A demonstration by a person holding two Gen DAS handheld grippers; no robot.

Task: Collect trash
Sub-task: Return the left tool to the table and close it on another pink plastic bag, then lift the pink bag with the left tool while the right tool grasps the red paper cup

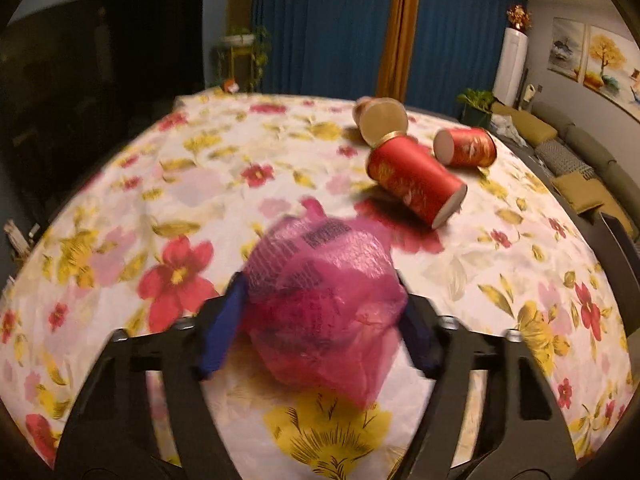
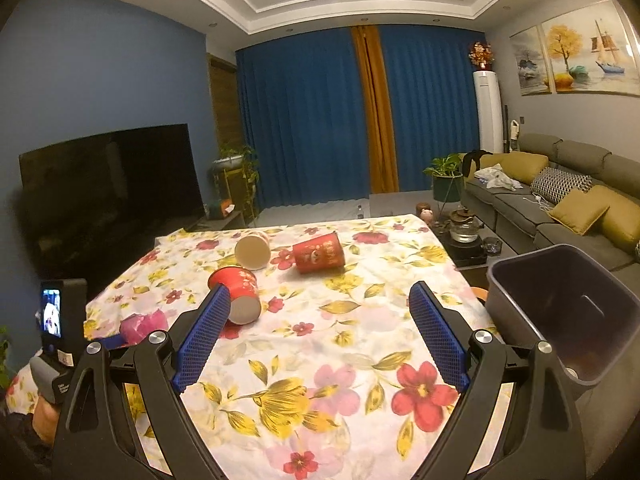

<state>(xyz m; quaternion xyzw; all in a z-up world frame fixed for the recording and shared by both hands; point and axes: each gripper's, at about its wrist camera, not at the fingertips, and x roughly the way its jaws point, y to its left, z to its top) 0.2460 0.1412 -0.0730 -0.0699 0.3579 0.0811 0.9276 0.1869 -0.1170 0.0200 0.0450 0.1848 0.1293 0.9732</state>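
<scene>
My left gripper [image 1: 320, 312] is shut on a crumpled pink plastic bag [image 1: 324, 300], held just above the floral tablecloth [image 1: 180, 184]; the bag also shows in the right wrist view [image 2: 142, 324] at the table's left edge. Three red paper cups lie on their sides beyond it: a near one [image 1: 416, 180], one to the right [image 1: 466, 147], and a far one showing its base [image 1: 382, 120]. In the right wrist view they are the near cup [image 2: 238, 292], the right cup [image 2: 320, 258] and the far cup [image 2: 252, 252]. My right gripper [image 2: 320, 332] is open and empty above the table.
A dark grey bin [image 2: 568, 312] stands off the table's right edge. A sofa [image 2: 560, 200] with cushions runs along the right wall. A TV [image 2: 112, 192] stands to the left. A tea set [image 2: 464, 232] sits beyond the table.
</scene>
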